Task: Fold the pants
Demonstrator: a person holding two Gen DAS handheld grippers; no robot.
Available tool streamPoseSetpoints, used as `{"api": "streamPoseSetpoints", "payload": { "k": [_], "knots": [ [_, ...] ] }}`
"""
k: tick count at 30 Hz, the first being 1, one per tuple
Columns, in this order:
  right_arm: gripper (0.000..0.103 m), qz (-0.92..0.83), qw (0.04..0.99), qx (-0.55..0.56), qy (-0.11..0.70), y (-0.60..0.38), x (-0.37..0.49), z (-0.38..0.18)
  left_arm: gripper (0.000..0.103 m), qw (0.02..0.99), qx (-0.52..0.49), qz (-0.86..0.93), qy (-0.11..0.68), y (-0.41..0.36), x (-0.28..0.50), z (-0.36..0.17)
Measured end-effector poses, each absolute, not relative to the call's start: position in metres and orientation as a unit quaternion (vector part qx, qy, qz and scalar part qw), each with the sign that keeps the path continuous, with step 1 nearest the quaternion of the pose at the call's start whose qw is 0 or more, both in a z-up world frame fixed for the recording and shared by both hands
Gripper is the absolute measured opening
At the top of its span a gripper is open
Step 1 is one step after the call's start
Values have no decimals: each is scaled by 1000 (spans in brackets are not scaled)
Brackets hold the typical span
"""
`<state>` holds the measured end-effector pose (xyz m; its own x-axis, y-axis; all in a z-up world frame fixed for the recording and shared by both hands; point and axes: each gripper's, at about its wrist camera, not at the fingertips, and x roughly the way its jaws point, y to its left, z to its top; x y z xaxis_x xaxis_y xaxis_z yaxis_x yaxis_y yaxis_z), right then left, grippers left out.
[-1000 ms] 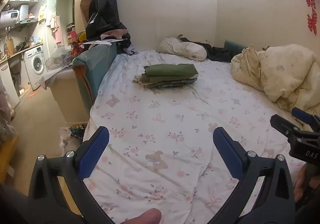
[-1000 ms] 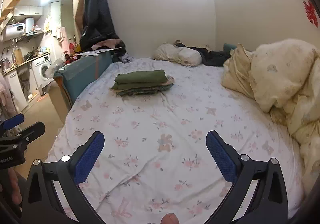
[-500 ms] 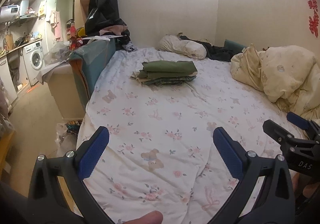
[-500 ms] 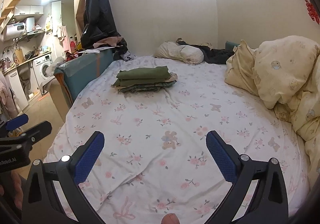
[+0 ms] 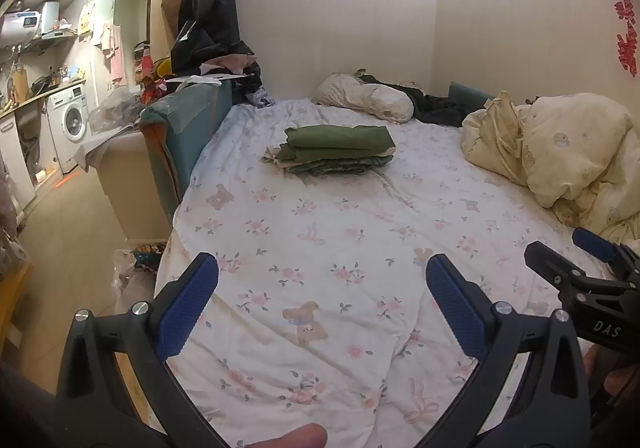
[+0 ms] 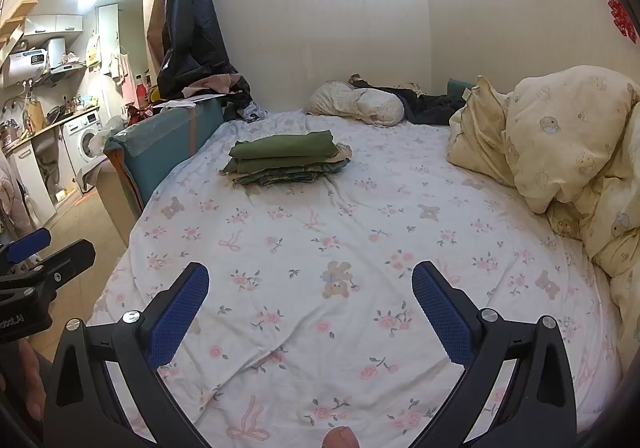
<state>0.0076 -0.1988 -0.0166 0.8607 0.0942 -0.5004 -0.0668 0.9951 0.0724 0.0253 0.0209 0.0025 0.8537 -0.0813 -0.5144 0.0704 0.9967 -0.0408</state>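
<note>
A stack of folded clothes with green pants on top (image 5: 338,148) lies on the far middle of the bed; it also shows in the right wrist view (image 6: 286,162). My left gripper (image 5: 322,276) is open and empty, held above the near part of the floral sheet (image 5: 320,248). My right gripper (image 6: 310,284) is open and empty over the same sheet (image 6: 340,228). The right gripper shows at the right edge of the left wrist view (image 5: 584,280), and the left gripper at the left edge of the right wrist view (image 6: 36,260).
A cream duvet (image 6: 568,152) is bunched on the bed's right side. A pillow (image 5: 368,102) and dark clothes (image 5: 436,112) lie at the head. A teal bed-side panel (image 5: 188,128) and a washing machine (image 5: 70,128) stand to the left.
Both grippers have drifted slightly back and to the left over the bed. Both stay open and empty; the folded stack has not moved.
</note>
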Motion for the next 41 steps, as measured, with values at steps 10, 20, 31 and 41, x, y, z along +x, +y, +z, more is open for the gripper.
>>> {"api": "streamPoseSetpoints", "payload": {
  "k": [10, 20, 31, 41],
  "knots": [
    [103, 40, 965, 25, 256, -197, 4, -16, 102, 962, -12, -38, 269, 22, 23, 4],
    [103, 42, 966, 20, 256, -198, 4, -14, 102, 962, -6, -41, 269, 22, 22, 3],
    [103, 42, 966, 24, 255, -201, 4, -13, 102, 963, 1, -42, 267, 21, 20, 2],
    [103, 43, 965, 29, 258, -203, 5, -14, 102, 962, -2, -42, 269, 21, 20, 2]
  ]
}}
